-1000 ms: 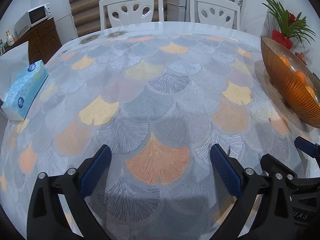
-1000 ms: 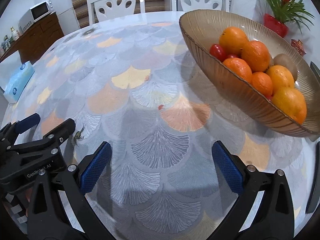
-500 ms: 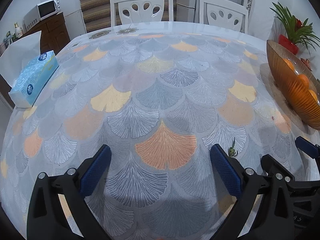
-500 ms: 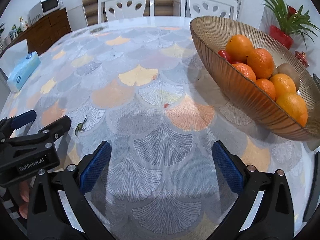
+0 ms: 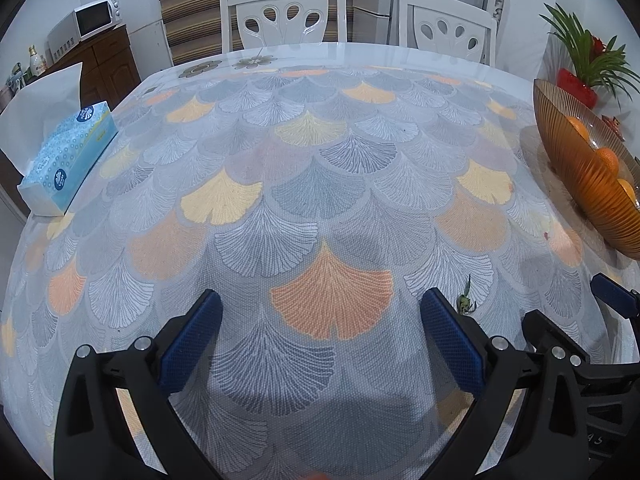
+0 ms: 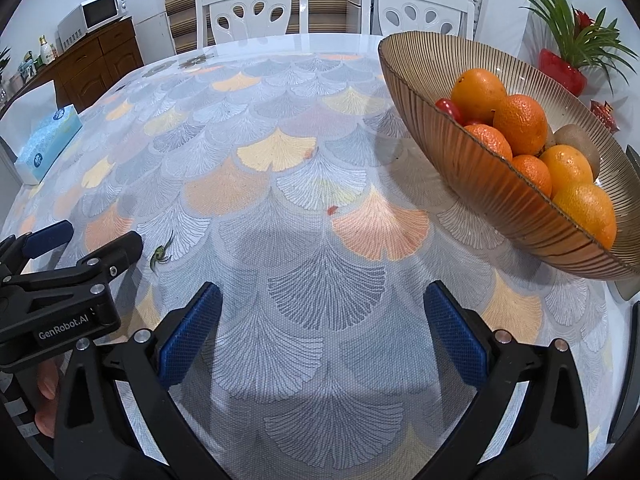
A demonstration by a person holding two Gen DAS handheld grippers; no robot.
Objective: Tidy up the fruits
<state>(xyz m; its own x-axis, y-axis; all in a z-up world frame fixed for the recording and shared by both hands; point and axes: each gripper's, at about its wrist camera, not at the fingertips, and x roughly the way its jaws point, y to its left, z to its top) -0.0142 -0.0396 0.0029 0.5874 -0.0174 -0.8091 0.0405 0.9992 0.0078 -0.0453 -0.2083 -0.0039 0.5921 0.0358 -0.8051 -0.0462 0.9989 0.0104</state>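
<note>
Two pairs of tongs hang above the tabletop (image 5: 320, 160), side by side and both spread wide with nothing between their blue pads. The left tongs (image 5: 320, 324) point across the fan-patterned cloth, and the right tongs (image 6: 320, 312) sit just to their right; each shows at the edge of the other's view. A small green stem scrap (image 6: 161, 254) lies on the cloth between the two, close to the left tongs' right finger.

The fruit is gathered in a ribbed amber glass bowl (image 6: 500, 196) standing on the right side of the tabletop, ahead and to the right of the right tongs. Inside it are several oranges (image 6: 520, 124) piled together, a red fruit (image 6: 448, 108) tucked against the near wall, and a brown kiwi (image 6: 576, 140) behind the oranges. Two tiny red specks lie on the cloth (image 6: 332, 210) left of the bowl.

A blue tissue box (image 5: 68, 164) rests at the far left edge. Two white chairs (image 5: 284, 12) stand at the far side, and a potted plant (image 6: 572, 52) in a red pot sits behind the bowl. A microwave (image 5: 86, 24) stands on a wooden cabinet in the left background.
</note>
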